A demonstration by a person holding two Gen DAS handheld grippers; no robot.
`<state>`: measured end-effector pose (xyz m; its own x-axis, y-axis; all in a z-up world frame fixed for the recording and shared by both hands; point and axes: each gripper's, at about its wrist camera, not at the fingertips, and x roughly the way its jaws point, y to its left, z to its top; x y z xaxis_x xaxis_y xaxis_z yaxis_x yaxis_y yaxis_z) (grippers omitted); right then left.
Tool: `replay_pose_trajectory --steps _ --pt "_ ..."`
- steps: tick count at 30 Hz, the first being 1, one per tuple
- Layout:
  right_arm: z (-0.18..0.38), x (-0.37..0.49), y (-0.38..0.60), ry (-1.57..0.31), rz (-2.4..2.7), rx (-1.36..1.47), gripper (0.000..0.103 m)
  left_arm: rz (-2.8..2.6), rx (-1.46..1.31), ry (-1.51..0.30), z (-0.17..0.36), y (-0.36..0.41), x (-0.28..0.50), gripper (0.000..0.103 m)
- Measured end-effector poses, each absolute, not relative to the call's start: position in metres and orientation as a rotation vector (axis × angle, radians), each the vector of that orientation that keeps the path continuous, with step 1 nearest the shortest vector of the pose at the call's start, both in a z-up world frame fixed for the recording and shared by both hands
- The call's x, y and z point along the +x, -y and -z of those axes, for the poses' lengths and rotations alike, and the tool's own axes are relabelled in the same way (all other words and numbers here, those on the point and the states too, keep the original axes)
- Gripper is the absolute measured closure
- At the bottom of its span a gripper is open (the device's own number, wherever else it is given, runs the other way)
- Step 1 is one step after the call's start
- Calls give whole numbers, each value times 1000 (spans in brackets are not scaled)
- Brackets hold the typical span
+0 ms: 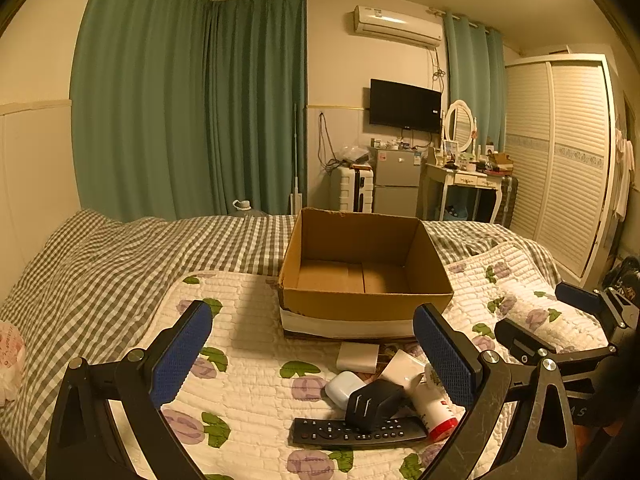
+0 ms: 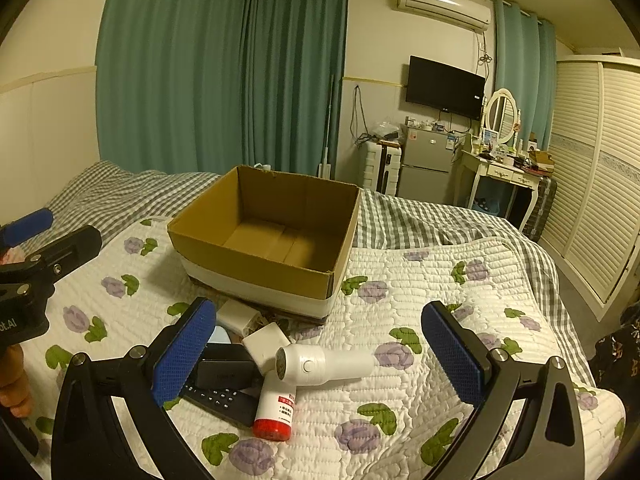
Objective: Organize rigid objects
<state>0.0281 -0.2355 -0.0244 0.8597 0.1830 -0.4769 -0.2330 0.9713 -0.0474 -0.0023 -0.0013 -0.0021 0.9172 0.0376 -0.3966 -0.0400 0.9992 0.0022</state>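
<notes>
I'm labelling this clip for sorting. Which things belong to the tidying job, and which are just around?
Job: cardboard box, remote, black charger, earbud case, red-capped bottle, white handheld device, white adapters.
Around: plastic bag, TV, fridge.

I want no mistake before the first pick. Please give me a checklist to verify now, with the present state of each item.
1. Left tongs open and holding nothing: ok.
2. Right tongs open and holding nothing: ok.
3. Cardboard box upright, top open, nothing seen inside: ok.
4. White device lies on top of the pile, free to grasp: ok.
5. Remote control free to lift: not ok, a black charger rests on it.
6. Red-capped bottle closed tightly: cannot tell.
</notes>
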Motion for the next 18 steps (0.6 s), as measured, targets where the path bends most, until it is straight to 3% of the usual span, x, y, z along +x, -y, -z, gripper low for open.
replay_pose_trajectory --steps 18 --pt "23 28 237 -484 -218 -103 0 -37 -5 -408 2 1 -2 0"
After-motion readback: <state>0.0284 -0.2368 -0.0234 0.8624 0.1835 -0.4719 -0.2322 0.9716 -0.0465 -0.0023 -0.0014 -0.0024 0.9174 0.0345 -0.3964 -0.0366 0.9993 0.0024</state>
